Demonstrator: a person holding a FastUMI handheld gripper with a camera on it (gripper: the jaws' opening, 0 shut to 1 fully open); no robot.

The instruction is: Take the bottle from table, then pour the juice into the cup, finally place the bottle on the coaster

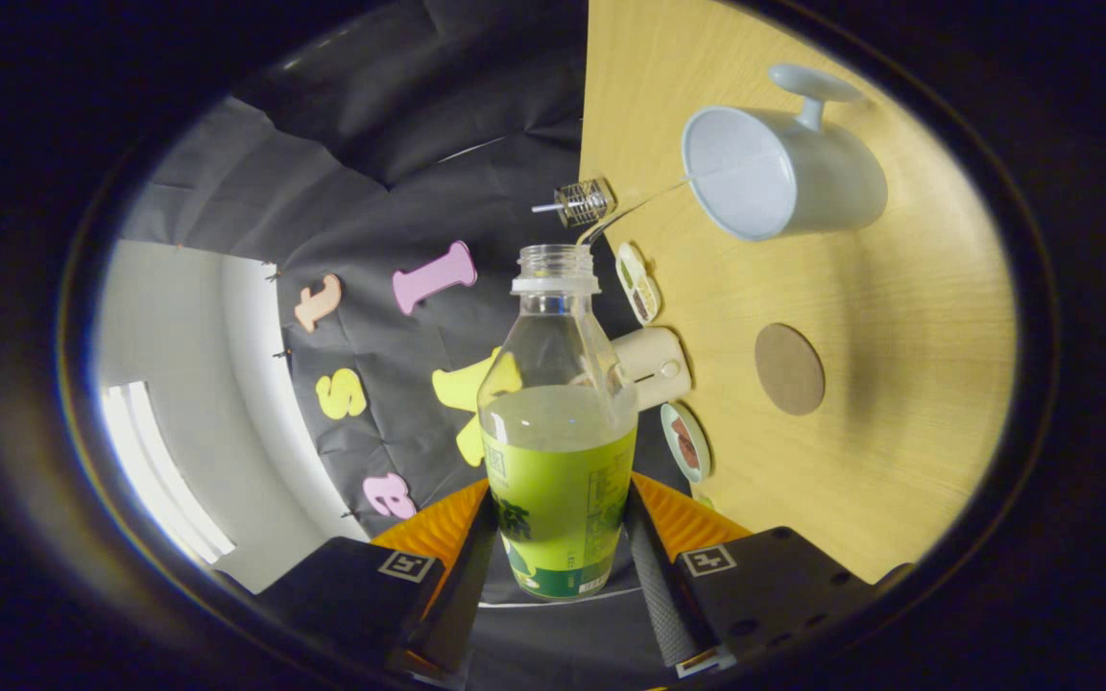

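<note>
Gripper (560, 537) was clamped on the bottle (558, 432), both fingers pressing its labelled lower body, cap off. View was rolled hard, so bottle looked tipped w/ its open mouth aimed toward the cup (783, 173) on the table (899, 461); thin stream seemed to run from neck to cup rim. Risks imo: mouth sat well short of the cup, so any wobble = spill on wood. Low grip could slip. Coaster (789, 369) lay free between cup and fingers.
</note>
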